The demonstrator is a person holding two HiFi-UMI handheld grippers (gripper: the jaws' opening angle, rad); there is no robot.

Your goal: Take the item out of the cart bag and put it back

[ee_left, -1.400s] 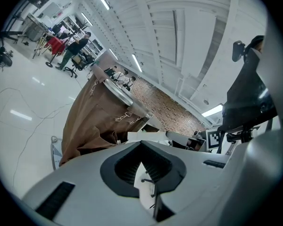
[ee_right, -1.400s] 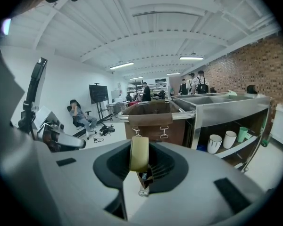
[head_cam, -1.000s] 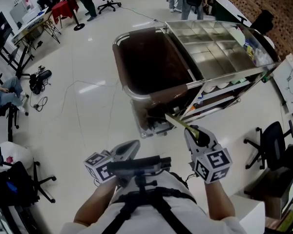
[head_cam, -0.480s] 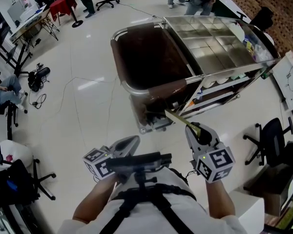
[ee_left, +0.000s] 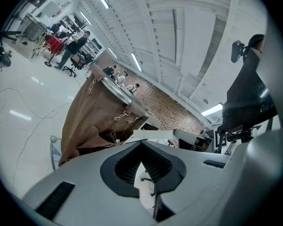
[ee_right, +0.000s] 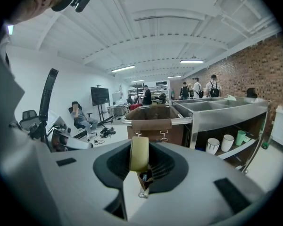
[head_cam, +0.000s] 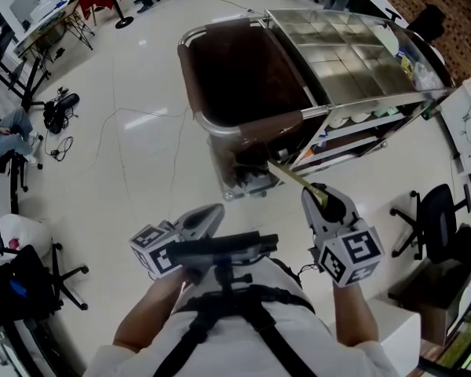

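Right claw (head_cam: pixel 320 199) grasps the yellowish item (ee_right: pixel 139 152), outside the cart bag (head_cam: pixel 243 85) at its 6 o'clock rim. Left claw (head_cam: pixel 209 218) clenched, empty; we judge the return pending.

Grippers: 2, the left gripper (head_cam: pixel 210 217) and the right gripper (head_cam: pixel 320 195)
Item (ee_right: pixel 139 153): 1, yellowish, between the right gripper's jaws
Bag (head_cam: pixel 243 85): 1, brown, ahead of the right gripper
Cart (head_cam: pixel 353 53): 1, steel, ahead of the right gripper
Cups, ahead-right of the right gripper: 3, namely 2 white cups (ee_right: pixel 211 145) and 1 green cup (ee_right: pixel 240 137)
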